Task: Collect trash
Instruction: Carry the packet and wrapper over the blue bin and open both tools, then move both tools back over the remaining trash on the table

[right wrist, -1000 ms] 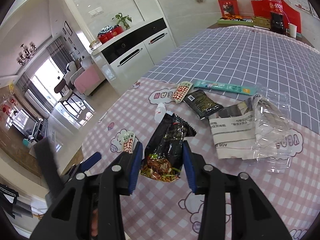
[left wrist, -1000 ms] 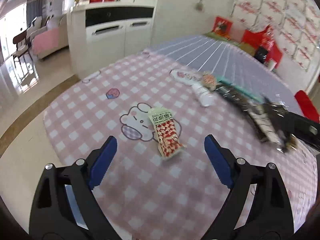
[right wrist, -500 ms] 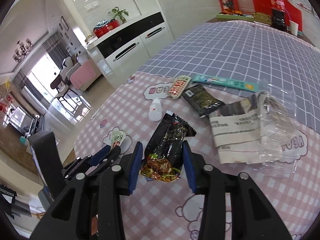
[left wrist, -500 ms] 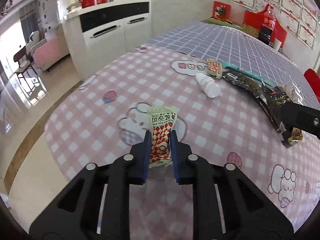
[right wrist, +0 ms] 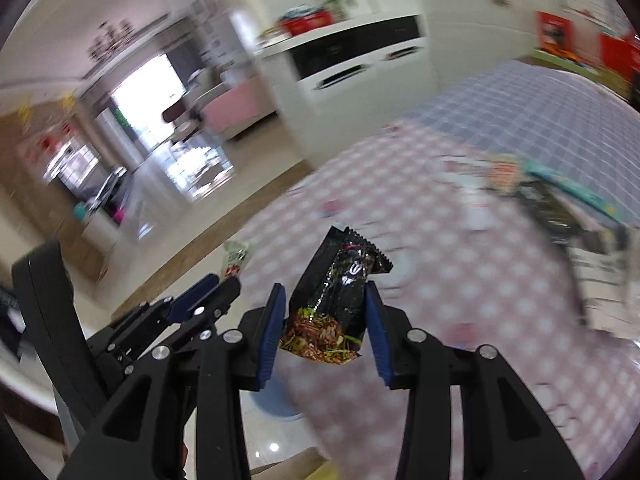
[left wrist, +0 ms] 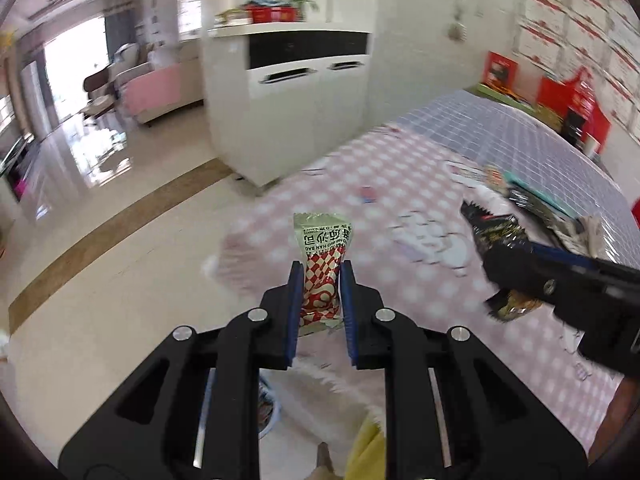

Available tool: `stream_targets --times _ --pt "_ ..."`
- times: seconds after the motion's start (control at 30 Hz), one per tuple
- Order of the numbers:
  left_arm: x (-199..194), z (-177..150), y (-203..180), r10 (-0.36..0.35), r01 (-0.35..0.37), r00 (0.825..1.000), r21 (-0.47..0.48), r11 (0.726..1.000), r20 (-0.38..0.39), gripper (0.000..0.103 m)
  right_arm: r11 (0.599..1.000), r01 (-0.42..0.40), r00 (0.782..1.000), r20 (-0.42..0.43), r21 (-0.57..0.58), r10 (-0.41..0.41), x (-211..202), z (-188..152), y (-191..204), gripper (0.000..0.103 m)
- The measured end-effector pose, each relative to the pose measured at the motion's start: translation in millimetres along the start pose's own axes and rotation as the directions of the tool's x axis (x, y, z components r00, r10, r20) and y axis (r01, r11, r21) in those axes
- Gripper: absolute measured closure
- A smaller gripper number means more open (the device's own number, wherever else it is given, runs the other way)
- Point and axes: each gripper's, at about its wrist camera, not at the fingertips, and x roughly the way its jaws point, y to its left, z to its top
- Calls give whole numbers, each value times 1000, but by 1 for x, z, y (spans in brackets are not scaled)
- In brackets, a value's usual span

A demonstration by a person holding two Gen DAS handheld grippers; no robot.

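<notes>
My left gripper [left wrist: 320, 276] is shut on a red-and-white checked snack packet [left wrist: 322, 264] and holds it in the air past the table's near edge, over the floor. My right gripper [right wrist: 325, 304] is shut on a black snack bag [right wrist: 338, 292] and holds it above the pink checked tablecloth [right wrist: 460, 280]. The right gripper and its bag [left wrist: 500, 240] also show at the right of the left wrist view. The left gripper and its packet [right wrist: 234, 260] show at the left of the right wrist view.
More wrappers, a teal strip [right wrist: 568, 188] and a dark packet [right wrist: 544, 204], lie blurred on the table at the far right. A white cabinet [left wrist: 304, 92] stands beyond the table. A round blue object [right wrist: 276, 400] is on the floor below the table edge.
The left gripper has lifted the checked packet off the table and swung it left over the table's edge. The right gripper has swung left too, still holding the black bag.
</notes>
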Motion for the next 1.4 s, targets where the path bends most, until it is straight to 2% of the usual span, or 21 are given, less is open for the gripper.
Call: stream_targets --times 0.17,0.27,0.4,0.47,0.5,0.53,0.57,0.6,0.63,0.7,0.8,0.93,0.97,1.03,1.07,1.17,1.27,1.4 --pt "-13 -22 59 101 -104 994 -93 990 -32 84 991 -79 995 -69 -108 72 28 -11 55 64" --pt "-16 -38 90 155 -164 985 -139 977 -72 84 979 -121 988 -117 -162 103 45 -21 85 64" --pt "-12 -60 124 205 -229 969 -185 956 -138 84 963 -170 974 -186 -208 132 67 -38 117 64" --pt "-6 -69 136 206 -240 962 -196 951 -177 83 961 -171 969 -213 -219 124 77 -44 126 64" --pt "0 -74 143 187 -230 960 -205 951 -210 80 959 -174 965 -232 -223 121 82 -47 131 64" --pt "6 -79 152 169 -225 955 -226 948 -244 72 958 -179 961 -247 -226 122 86 -50 133 64" --pt "9 -83 159 163 -229 951 -243 942 -264 58 956 -184 958 -258 -229 123 88 -52 136 64" --pt "11 -86 165 170 -242 946 -253 937 -276 36 954 -185 957 -262 -234 122 89 -52 137 64" --pt "10 -90 172 202 -274 941 -259 926 -270 31 953 -182 958 -264 -241 116 91 -53 138 64" --pt "7 -96 181 233 -302 935 -258 918 -266 31 954 -170 959 -264 -247 102 94 -55 140 64" --pt "5 -106 200 227 -314 930 -306 898 -290 31 957 -151 957 -278 -247 79 101 -57 142 64" --pt "-2 -122 216 253 -360 912 -336 870 -322 31 956 -171 940 -331 -240 86 118 -61 153 64" --pt "-5 -127 220 260 -372 907 -342 863 -332 30 954 -176 938 -334 -243 88 120 -62 157 58" --pt "-9 -133 223 261 -380 902 -347 858 -343 29 954 -169 945 -316 -246 86 123 -65 164 36" --pt "-12 -136 224 265 -387 899 -348 854 -349 29 955 -170 947 -308 -243 90 122 -66 166 20" --pt "-18 -139 224 283 -399 896 -343 850 -342 27 954 -201 947 -292 -221 132 117 -68 169 19" --pt "-24 -137 220 309 -417 891 -334 845 -332 25 954 -196 947 -296 -228 124 114 -68 165 19" --pt "-25 -130 212 286 -390 905 -344 854 -315 24 962 -180 950 -289 -206 116 108 -66 155 19"
